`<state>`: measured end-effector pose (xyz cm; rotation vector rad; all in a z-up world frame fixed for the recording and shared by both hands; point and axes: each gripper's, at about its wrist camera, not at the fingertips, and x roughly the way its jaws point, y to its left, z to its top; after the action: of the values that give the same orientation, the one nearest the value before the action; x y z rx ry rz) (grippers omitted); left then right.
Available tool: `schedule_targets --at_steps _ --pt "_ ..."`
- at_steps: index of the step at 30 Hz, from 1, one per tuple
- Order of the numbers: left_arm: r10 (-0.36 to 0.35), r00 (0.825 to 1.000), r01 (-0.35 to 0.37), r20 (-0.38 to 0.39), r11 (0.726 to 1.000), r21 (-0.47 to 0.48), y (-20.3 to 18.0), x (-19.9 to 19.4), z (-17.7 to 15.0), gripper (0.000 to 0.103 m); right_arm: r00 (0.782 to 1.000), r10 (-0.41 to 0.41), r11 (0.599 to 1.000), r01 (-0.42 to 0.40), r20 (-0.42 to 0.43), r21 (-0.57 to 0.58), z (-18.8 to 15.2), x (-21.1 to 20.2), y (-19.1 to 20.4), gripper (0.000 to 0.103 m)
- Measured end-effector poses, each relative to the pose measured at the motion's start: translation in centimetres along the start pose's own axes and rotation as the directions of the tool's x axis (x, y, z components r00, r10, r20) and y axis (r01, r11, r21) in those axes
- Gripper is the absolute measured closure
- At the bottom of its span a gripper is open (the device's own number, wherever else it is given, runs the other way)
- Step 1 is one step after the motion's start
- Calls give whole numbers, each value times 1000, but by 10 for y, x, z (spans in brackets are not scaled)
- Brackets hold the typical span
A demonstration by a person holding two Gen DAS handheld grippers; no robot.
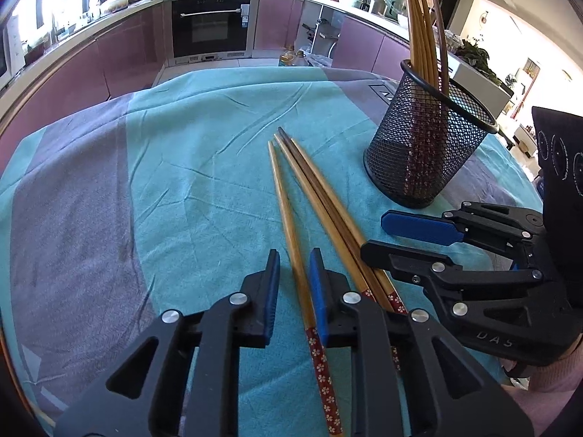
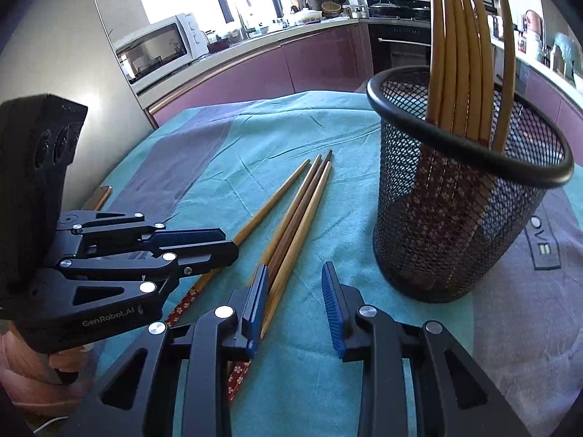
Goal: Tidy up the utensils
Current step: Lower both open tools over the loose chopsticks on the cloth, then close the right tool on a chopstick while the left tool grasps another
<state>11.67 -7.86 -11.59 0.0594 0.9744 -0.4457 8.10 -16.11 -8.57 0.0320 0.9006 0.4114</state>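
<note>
Left wrist view: teal-and-purple tablecloth point(image 1: 175, 167) fills the scene, black mesh holder point(image 1: 430, 145) far right, upright, bamboo chopsticks point(image 1: 422, 32) standing inside. Four loose chopsticks point(image 1: 313, 196) lie flat mid-table. Left gripper point(image 1: 294, 291) spread apart, straddling the leftmost stick without pinching it. Right gripper point(image 2: 296, 304) gapes wide too, holding nothing, its left finger beside the bundle.
</note>
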Motion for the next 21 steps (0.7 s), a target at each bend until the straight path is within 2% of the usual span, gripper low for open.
schedule_targets --at_steps 12,21 --pt "15 1000 -15 -18 1000 16 0 15 18 85 999 -40 999 40 -17 0 10 13 -1 79" --pt "16 1000 -16 -18 1000 -21 2 23 26 94 1000 -30 998 30 -8 49 14 17 -11 94"
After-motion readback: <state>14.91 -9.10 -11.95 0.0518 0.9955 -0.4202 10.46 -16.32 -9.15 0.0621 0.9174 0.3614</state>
